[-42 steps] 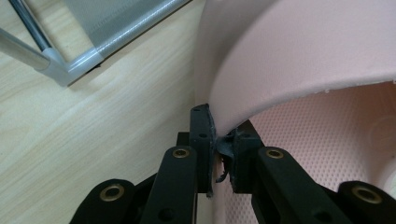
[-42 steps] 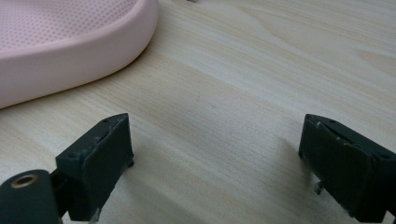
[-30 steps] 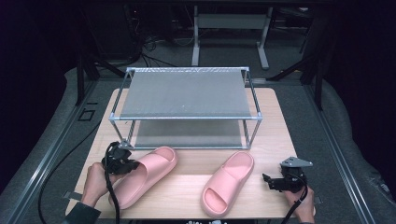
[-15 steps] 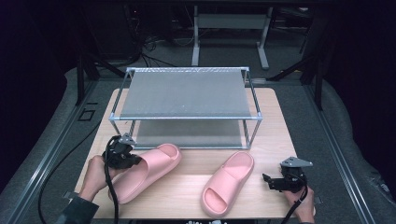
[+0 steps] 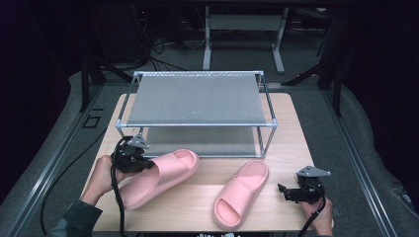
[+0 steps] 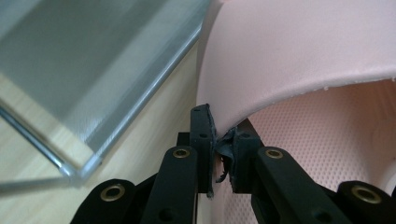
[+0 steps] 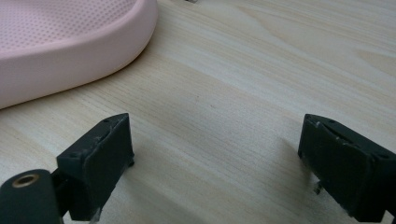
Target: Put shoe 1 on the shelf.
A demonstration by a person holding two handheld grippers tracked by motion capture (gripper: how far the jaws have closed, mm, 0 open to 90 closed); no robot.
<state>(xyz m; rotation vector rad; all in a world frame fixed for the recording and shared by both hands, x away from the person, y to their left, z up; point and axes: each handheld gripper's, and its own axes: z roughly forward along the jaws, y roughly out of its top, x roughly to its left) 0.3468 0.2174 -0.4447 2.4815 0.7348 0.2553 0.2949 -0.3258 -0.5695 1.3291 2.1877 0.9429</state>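
Counting 2 pink slippers: left slipper [image 5: 158, 177] clamped by left gripper [image 5: 141, 163], right slipper [image 5: 242, 193] free.

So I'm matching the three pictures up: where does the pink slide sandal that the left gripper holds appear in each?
High view: the held slide sandal lies lower left, before the rack.
Left gripper view: its strap edge takes up the upper right, pinched between the jaws.
Right gripper view: not in it; the pink one at top left is the other sandal.
Shared landmark: the wooden table.
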